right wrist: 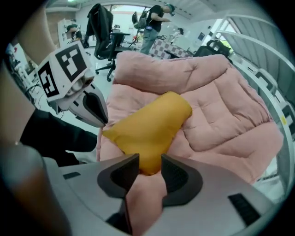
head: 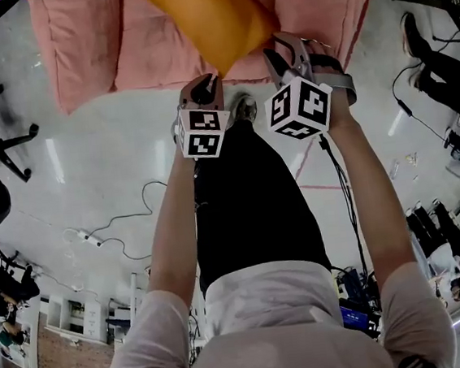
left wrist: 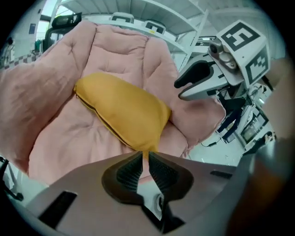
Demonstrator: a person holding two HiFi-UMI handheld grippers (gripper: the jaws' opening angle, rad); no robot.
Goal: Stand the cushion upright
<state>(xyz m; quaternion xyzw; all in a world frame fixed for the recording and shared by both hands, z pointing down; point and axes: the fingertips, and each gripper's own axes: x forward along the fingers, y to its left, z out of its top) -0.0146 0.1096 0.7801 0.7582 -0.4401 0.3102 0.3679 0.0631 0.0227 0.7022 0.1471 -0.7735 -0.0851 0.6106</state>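
A yellow cushion (head: 204, 18) lies tilted on a pink padded seat (head: 85, 47). In the left gripper view the cushion (left wrist: 124, 110) slopes down toward me across the seat (left wrist: 55, 92), and my left gripper (left wrist: 145, 159) is shut on its near corner tip. In the head view the left gripper (head: 212, 79) sits at the cushion's lower end, with the right gripper (head: 275, 50) beside it. In the right gripper view my right gripper (right wrist: 150, 168) is open, with another corner of the cushion (right wrist: 152, 124) between its fingertips. The right gripper (left wrist: 180, 91) also shows in the left gripper view.
The pink seat (right wrist: 221, 106) has a raised back and sides around the cushion. An office chair (head: 0, 138) stands on the grey floor to the left, and a cable (head: 120, 223) lies there too. Someone's legs (head: 437, 59) show at the right. White shelving (left wrist: 152, 18) stands behind the seat.
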